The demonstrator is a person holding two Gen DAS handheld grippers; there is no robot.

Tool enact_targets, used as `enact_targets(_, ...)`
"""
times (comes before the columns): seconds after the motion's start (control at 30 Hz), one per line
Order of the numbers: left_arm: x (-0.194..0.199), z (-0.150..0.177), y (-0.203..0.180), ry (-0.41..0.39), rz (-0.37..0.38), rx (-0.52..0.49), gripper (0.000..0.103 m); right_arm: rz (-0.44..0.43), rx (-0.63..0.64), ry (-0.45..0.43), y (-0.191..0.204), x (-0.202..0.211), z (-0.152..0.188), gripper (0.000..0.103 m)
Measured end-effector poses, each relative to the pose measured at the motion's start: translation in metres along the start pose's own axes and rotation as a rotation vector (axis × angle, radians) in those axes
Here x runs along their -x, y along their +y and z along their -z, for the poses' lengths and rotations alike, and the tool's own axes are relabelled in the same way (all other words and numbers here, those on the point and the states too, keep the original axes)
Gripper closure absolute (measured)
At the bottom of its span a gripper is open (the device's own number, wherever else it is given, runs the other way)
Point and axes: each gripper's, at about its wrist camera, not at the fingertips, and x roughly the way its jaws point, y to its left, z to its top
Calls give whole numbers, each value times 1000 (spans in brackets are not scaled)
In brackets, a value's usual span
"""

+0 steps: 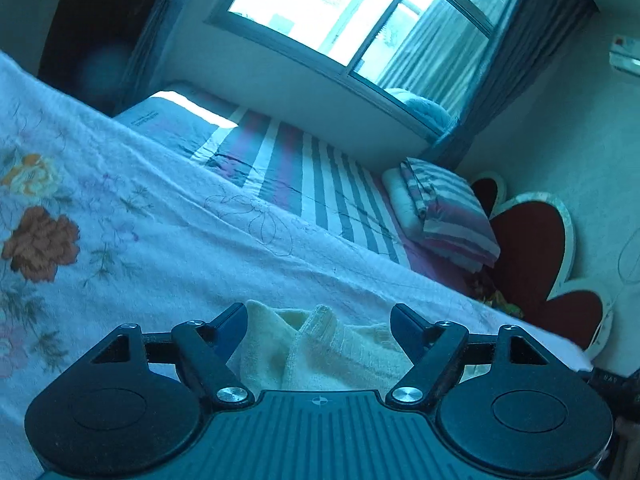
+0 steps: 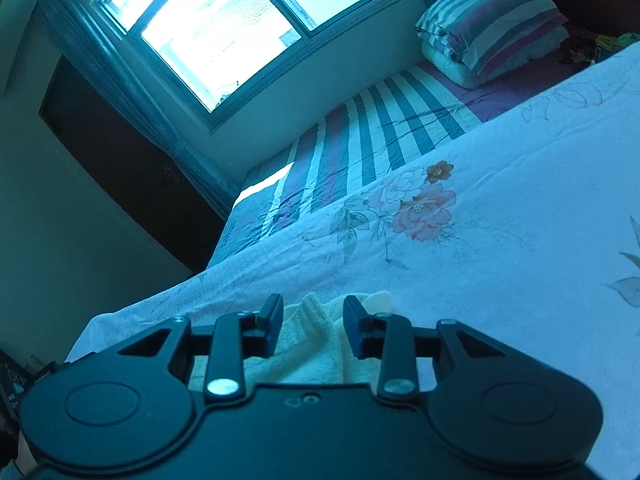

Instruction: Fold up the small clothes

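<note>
A small pale yellow knitted garment [image 1: 332,348] lies rumpled on the white floral bedspread [image 1: 160,240], close under both cameras. My left gripper [image 1: 318,310] stands open wide, its fingers on either side of the garment's folded edge and clear of the cloth. In the right wrist view the same garment [image 2: 312,344] lies between and below the fingers of my right gripper [image 2: 312,300]. That gripper is open by a narrower gap, and its pads do not press on the cloth. The gripper bodies hide the rest of the garment.
The floral bedspread [image 2: 500,200] covers the near part of the bed. Beyond it is a striped sheet [image 1: 288,168] with a striped pillow [image 1: 448,212] on folded bedding. A red flower-shaped headboard [image 1: 532,252] stands beside the pillow. A bright window [image 2: 208,20] is behind the bed.
</note>
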Motion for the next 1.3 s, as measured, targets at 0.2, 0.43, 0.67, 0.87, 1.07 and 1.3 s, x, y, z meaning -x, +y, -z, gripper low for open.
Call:
enact_targets(0.2, -29, -10, -22, 102, -39, -223, 40, 4, 95, 55, 11, -29, -4, 73)
enact_targets(0.43, -46, -16, -26, 180, 1, -246, 80, 24, 189, 119, 20, -50, 3, 97)
enact_targets(0.67, -36, -10, -26, 112, 36, -235, 99, 43, 254, 54, 28, -36, 4, 99)
enact_targets(0.87, -28, -16, -30, 94, 50, -237, 99, 36, 260, 20, 30, -25, -1, 99)
enact_targets(1.07, -29, -16, -28, 106, 40, -244, 99, 23, 236, 60, 29, -33, -1, 95)
enact_targets(1.3, -37, -11, -23, 133, 8, -240, 99, 38, 209, 99, 21, -45, 3, 78)
